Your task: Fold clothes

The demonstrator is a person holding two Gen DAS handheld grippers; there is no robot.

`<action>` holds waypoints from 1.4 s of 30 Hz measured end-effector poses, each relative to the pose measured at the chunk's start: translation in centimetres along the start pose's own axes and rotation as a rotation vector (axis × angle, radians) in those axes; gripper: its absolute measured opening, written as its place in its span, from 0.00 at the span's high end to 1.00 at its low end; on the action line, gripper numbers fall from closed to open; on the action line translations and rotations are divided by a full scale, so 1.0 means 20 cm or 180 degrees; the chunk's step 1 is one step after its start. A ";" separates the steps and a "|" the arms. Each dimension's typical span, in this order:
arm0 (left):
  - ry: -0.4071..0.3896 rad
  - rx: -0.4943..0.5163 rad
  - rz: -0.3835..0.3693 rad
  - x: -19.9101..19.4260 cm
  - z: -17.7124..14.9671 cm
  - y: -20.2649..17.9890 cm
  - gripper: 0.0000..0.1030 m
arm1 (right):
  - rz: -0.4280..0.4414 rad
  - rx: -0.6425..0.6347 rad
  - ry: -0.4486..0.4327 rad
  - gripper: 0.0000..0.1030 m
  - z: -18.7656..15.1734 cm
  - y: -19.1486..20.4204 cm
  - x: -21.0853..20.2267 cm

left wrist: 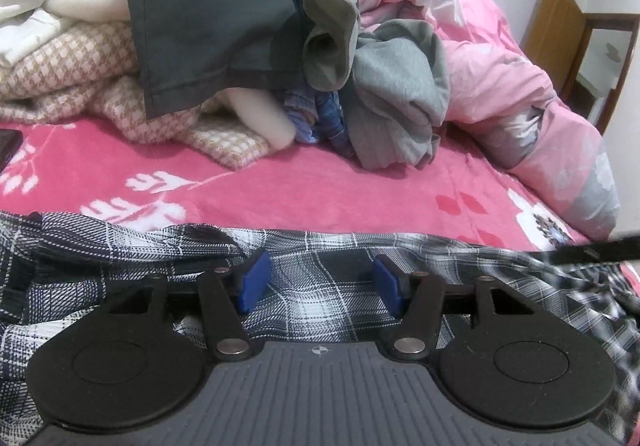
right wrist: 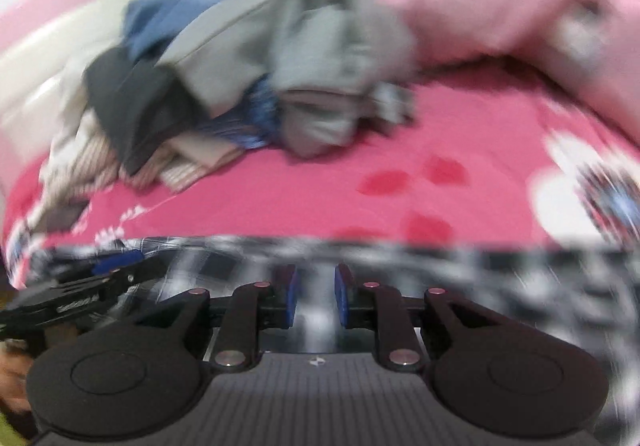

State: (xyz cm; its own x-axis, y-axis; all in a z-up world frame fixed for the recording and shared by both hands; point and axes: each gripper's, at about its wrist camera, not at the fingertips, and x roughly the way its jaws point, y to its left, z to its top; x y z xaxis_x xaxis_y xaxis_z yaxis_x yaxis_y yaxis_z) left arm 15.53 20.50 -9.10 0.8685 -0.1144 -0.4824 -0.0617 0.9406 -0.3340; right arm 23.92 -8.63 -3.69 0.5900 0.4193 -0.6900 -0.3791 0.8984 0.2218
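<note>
A black-and-white plaid garment (left wrist: 120, 254) lies spread along the near edge of the pink bed sheet (left wrist: 320, 190). My left gripper (left wrist: 320, 280) hovers over it, open, its blue pads (left wrist: 252, 282) wide apart with plaid cloth lying under the gap. In the blurred right wrist view the same plaid garment (right wrist: 500, 286) fills the foreground. My right gripper (right wrist: 316, 294) is over it with a narrow gap between its pads, and no cloth is pinched that I can make out. The left gripper (right wrist: 80, 286) shows at the left of that view.
A heap of unfolded clothes sits further back: a dark grey garment (left wrist: 208, 30), a grey sweatshirt (left wrist: 400, 98), blue pieces and a checked beige blanket (left wrist: 80, 70). A crumpled pink quilt (left wrist: 500, 58) fills the right. A wooden door (left wrist: 560, 18) stands beyond.
</note>
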 end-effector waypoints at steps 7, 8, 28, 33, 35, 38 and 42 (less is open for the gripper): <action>-0.0113 -0.0069 -0.0026 -0.04 -0.01 0.00 0.44 | -0.0398 0.0756 -0.0235 0.76 -0.33 -0.25 -0.52; -0.0146 -0.0079 -0.0016 -0.05 -0.01 0.00 0.43 | -0.0457 0.0869 -0.0294 0.75 -0.38 -0.29 -0.60; -0.0175 0.0878 0.0100 0.04 0.00 -0.68 0.34 | -0.1049 0.1597 -0.0737 0.71 -0.75 -0.77 -1.00; 0.0126 0.0824 0.0317 0.19 -0.09 -0.63 0.35 | -0.1617 0.1016 -0.0665 0.66 -0.76 -0.80 -0.96; 0.0189 0.0776 0.0316 0.20 -0.10 -0.61 0.35 | -0.1763 0.0747 -0.0597 0.64 -0.76 -0.80 -0.92; 0.0193 0.0811 0.0340 0.20 -0.11 -0.61 0.34 | -0.1865 0.0385 -0.0499 0.57 -0.77 -0.79 -0.83; 0.0200 0.0889 0.0385 0.21 -0.11 -0.63 0.34 | -0.2005 0.0047 -0.0304 0.57 -0.78 -0.82 -0.68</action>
State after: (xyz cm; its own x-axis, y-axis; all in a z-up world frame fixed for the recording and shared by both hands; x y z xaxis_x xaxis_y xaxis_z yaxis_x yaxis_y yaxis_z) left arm 18.80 7.39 -8.72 0.8303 -0.0077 -0.5572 -0.0174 0.9991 -0.0398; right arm 11.03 -31.17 -8.80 0.7578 -0.1809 -0.6269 0.0709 0.9779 -0.1966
